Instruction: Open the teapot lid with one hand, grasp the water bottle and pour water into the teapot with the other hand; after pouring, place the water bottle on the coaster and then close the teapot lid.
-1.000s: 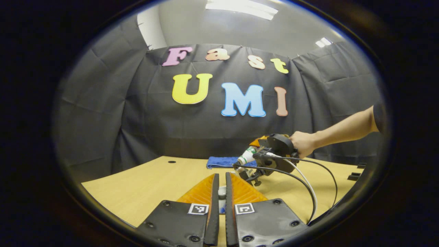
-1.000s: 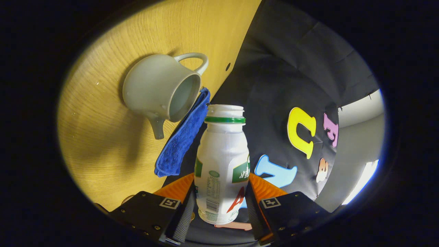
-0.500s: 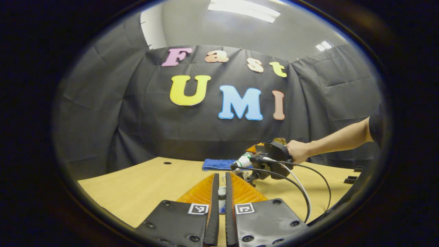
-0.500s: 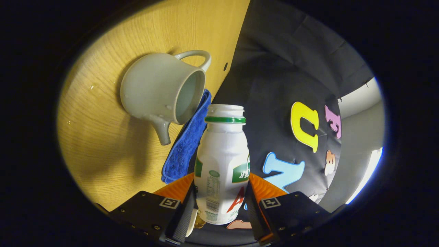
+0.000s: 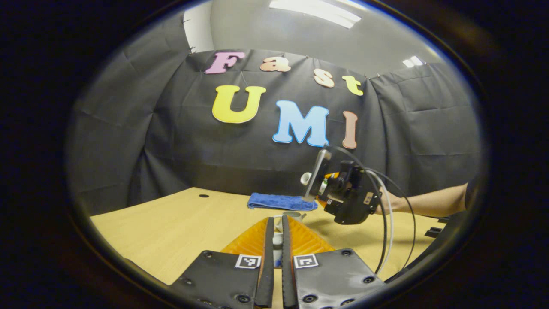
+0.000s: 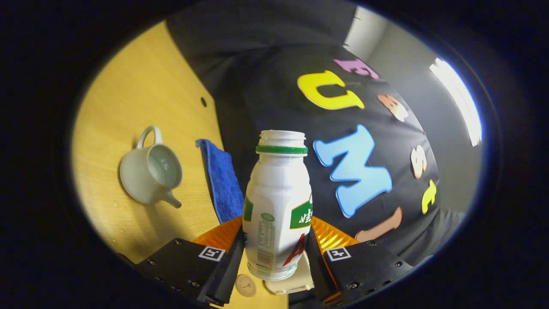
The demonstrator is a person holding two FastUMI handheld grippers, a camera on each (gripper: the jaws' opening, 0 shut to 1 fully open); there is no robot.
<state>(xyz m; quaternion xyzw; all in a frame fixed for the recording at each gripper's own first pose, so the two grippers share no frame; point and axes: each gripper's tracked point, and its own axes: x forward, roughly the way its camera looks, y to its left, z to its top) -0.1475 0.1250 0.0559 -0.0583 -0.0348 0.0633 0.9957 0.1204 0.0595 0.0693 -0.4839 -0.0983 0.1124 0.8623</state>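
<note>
My right gripper (image 6: 278,229) is shut on a white water bottle (image 6: 279,197) with a green neck ring and no cap. The pale teapot (image 6: 150,171) stands on the wooden table (image 6: 128,107) to the lower left of the bottle, lid off, with its inside showing. In the left gripper view the right gripper (image 5: 319,189) holds the bottle (image 5: 306,177) above and right of the teapot (image 5: 294,214). My left gripper (image 5: 277,219) is closed on a small white piece, the teapot lid (image 5: 278,240), which is mostly hidden by its fingers.
A folded blue cloth (image 5: 279,201) lies at the back of the table, beside the teapot (image 6: 223,180). A cream flat piece (image 6: 296,277) and a small round disc (image 6: 245,285) lie under the bottle. A person's forearm (image 5: 429,204) and cables come in from the right.
The right gripper has swung the bottle from a tilt over the teapot back toward upright and drawn away from it. The left gripper has stayed put with the lid.
</note>
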